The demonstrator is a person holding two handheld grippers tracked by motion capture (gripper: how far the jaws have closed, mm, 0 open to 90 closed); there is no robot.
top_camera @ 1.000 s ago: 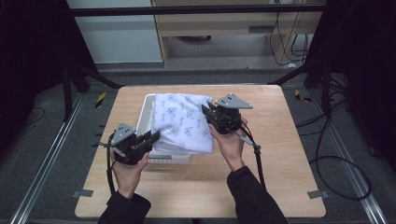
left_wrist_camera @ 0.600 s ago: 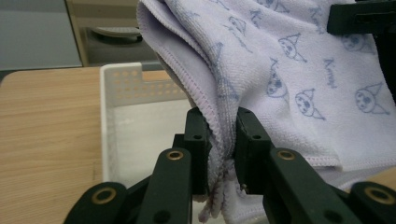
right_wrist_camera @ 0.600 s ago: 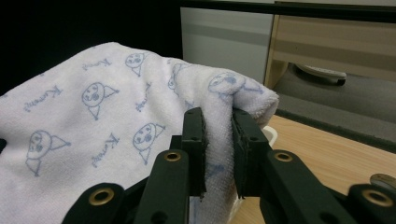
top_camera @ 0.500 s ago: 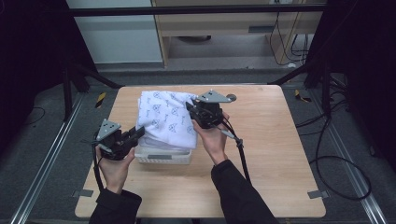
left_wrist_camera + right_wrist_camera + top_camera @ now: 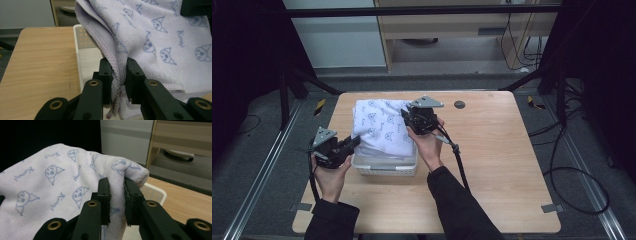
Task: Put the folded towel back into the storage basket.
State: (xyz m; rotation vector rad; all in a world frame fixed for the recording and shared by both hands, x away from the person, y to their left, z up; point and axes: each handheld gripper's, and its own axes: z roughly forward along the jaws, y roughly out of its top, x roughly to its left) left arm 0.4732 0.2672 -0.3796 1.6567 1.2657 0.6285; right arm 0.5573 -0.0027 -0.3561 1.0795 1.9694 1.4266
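A white towel [image 5: 382, 125] printed with blue cartoon faces hangs stretched over a white plastic basket [image 5: 384, 165] on the left half of the table. My left gripper [image 5: 353, 142] is shut on the towel's near left corner [image 5: 118, 72], beside the basket's left wall [image 5: 78, 53]. My right gripper [image 5: 408, 118] is shut on the towel's far right corner [image 5: 117, 192], held above the basket's far rim [image 5: 156, 192]. The towel [image 5: 50, 187] spreads away to the left in the right gripper view.
The wooden table [image 5: 502, 150] has bare room on its right half and along its front edge. A dark round grommet [image 5: 459, 104] sits near the far edge. A cable [image 5: 459, 160] trails from the right gripper. Black frame legs and floor cables surround the table.
Both grippers have carried the towel to the left across the basket. The left hand has drawn back past the basket's left wall, and the right hand now sits over the basket's right side.
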